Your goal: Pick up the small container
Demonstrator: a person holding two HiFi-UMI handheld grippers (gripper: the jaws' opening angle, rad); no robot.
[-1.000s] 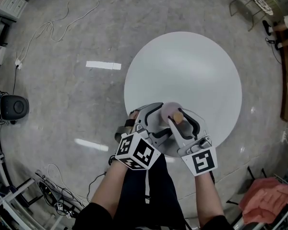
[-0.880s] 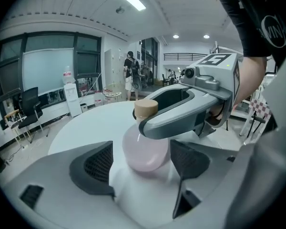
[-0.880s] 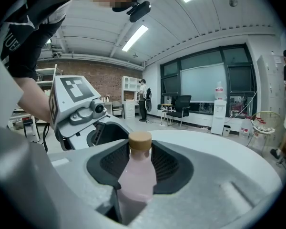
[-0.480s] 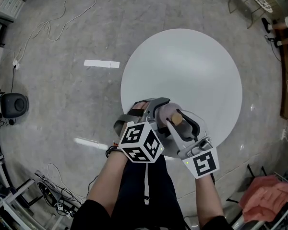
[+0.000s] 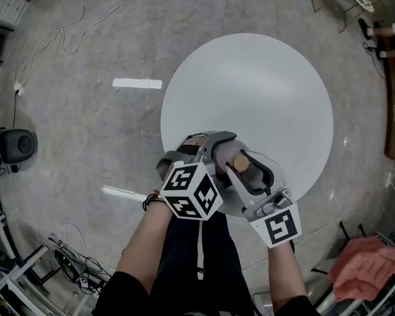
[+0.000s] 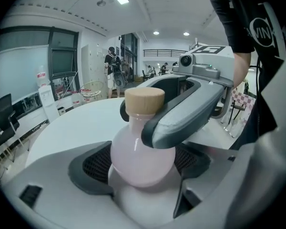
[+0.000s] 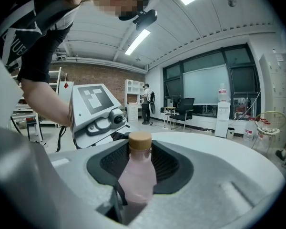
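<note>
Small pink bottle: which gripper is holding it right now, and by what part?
The right gripper holds the pink bottle by its body, below the wooden cap. The left gripper has just been opening its jaws around it.

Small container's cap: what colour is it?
Light tan, wood-like cap on the pale pink small container; clearest in the left gripper view.
</note>
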